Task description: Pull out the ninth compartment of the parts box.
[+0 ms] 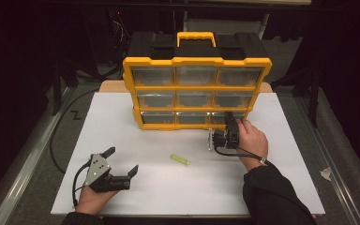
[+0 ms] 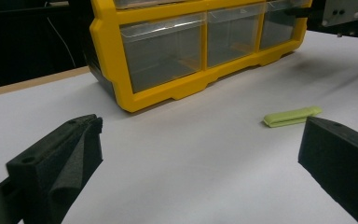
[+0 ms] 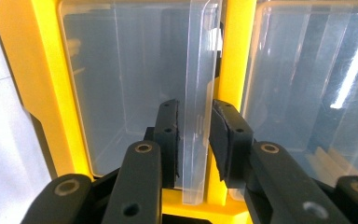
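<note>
While I hold a gripper in each hand at the white surface (image 1: 122, 126), my right gripper (image 1: 228, 125) is up against the bottom-right drawer (image 1: 228, 117) of the yellow organizer (image 1: 197, 61), which stands upright at the far side of the surface with three rows of clear drawers. From the right gripper (image 3: 194, 135) view, my jaws sit on either side of the drawer's clear pull tab (image 3: 198, 93), a thin upright strip of plastic at the drawer (image 3: 121, 70) front; the left pad lies right at the tab, the right pad looks a sliver off it, and I cannot tell whether they truly pinch it. My right hand (image 1: 253, 138) rests just in front of the organizer's lower corner. My left gripper (image 1: 122, 164) lies low near the front left of the surface, well apart from the organizer, its jaws spread wide with nothing between them. In the left gripper (image 2: 200, 154) view, the small green piece (image 2: 292, 116) lies flat on the surface, just beyond my far jaw, between me and the organizer (image 2: 107, 46). From above, that green piece (image 1: 180, 160) sits near the middle of the surface, between my two hands.
</note>
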